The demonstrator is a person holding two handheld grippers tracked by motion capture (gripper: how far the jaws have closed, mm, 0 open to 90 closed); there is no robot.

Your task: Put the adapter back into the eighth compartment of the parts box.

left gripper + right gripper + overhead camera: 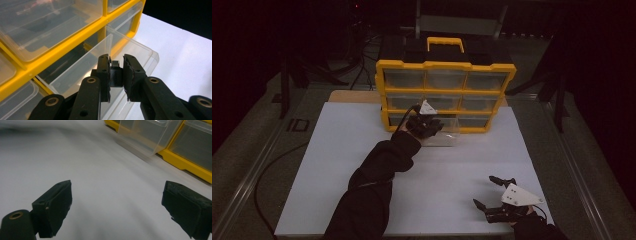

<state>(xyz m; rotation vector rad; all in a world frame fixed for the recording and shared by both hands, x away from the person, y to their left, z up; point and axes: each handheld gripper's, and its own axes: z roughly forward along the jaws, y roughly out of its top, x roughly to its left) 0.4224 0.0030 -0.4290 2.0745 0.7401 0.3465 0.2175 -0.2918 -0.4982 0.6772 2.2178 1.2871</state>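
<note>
While a yellow-framed plastic organiser cabinet with clear drawers and a black top [445,80] stands at the far edge of the white table sheet [337,165], the person's left forearm in a black sleeve [377,175] reaches toward its bottom row. Directly ahead of the left gripper [428,124], the cabinet's yellow dividers [75,42] and closed translucent drawers rise as a wall, leaving only the pulled-out drawer within reach. That drawer, a clear rectangular plastic bin [105,65], sits partly slid out of the bottom row onto the sheet, its walls see-through and its front edge rounded; whether anything lies inside cannot be told. In the left gripper view the two black jaws stand nearly together, clamped on a small dark tab [115,72] on the near side of the bin. Well apart to the right, near the table's front edge, the right gripper [488,192] rests low over bare sheet, its jaws spread wide and holding nothing; in its own view the clear bin [147,135] lies ahead and slightly right.
</note>
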